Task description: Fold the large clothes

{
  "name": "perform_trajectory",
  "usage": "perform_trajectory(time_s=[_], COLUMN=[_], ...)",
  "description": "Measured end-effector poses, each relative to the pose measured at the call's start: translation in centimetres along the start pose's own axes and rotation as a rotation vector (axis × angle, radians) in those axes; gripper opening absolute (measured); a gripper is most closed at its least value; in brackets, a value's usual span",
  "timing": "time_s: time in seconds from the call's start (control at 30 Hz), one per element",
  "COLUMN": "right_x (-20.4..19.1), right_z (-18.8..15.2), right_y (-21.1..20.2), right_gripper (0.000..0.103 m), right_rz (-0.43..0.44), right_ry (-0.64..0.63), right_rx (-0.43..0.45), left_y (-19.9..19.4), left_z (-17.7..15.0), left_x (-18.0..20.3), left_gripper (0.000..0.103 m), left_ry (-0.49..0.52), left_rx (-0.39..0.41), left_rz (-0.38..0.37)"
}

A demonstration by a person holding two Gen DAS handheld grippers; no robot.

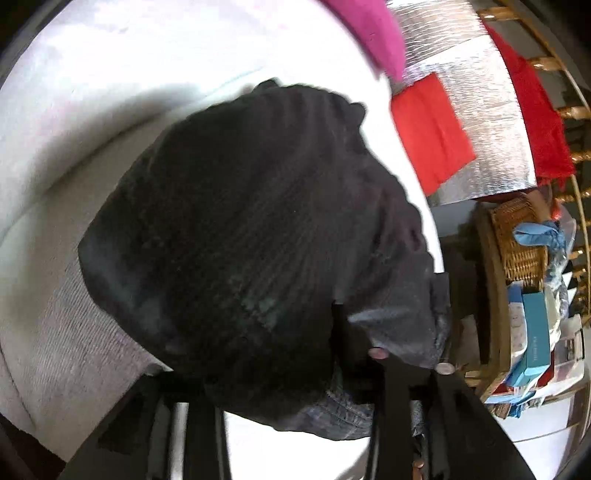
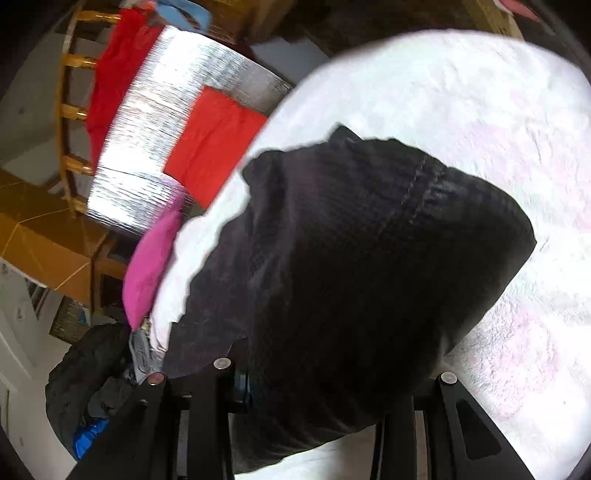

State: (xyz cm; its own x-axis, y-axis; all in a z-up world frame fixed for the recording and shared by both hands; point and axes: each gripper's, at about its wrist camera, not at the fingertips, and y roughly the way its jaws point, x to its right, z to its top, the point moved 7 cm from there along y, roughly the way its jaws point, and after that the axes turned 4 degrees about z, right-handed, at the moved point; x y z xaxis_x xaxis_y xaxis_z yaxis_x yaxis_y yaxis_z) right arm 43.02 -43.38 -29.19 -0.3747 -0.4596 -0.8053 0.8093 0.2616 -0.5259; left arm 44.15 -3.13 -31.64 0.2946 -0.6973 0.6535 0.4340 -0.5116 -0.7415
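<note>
A black garment (image 1: 251,229) is being held bunched above a white blanket (image 1: 110,74), draped over both hand-held grippers. The left hand-held gripper (image 1: 295,406) is buried in the cloth; its grip cannot be told. The right hand-held gripper (image 2: 332,391) is likewise covered (image 2: 351,258). Red cloth (image 1: 432,133) is lying far right on silver foil (image 1: 491,122).

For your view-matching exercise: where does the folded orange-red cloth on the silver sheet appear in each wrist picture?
Left wrist: orange-red cloth, upper right, beside the pink cloth.
Right wrist: orange-red cloth, upper left of centre.
Shared landmark: the silver sheet under it, with the black garment in the foreground.
</note>
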Motion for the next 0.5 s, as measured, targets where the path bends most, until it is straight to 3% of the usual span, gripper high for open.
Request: perform_trajectory(time_s=[0.07, 0.13, 0.27, 0.37, 0.5], right_x=[0.2, -0.1, 0.1, 0.4, -1.4], right_z=[0.0, -0.1, -0.8, -1.6, -2.4], right_y=[-0.2, -0.9, -3.2, -5.5, -8.2], right_gripper=[0.049, 0.056, 0.065, 0.066, 0.066], right_rz=[0.002, -0.028, -0.04, -0.077, -0.074], right_ry=[0.022, 0.005, -0.023, -0.081, -0.236], right_rx=[-0.015, -0.029, -0.068, -0.097, -0.137], left_y=[-0.4, -1.2, -3.7, -6.8, -11.4], left_z=[0.2, 0.1, -0.1, 0.9, 3.5], left_x=[-0.7, -1.3, -2.2, -3.0, -3.5], left_gripper=[0.058, 0.063, 0.063, 0.064, 0.064], left_ry=[-0.025, -0.041, -0.019, 0.032, 0.086], left_rx=[-0.024, -0.047, -0.058, 0.028, 0.261], left_rz=[0.015, 0.039, 0.076, 0.154, 0.276])
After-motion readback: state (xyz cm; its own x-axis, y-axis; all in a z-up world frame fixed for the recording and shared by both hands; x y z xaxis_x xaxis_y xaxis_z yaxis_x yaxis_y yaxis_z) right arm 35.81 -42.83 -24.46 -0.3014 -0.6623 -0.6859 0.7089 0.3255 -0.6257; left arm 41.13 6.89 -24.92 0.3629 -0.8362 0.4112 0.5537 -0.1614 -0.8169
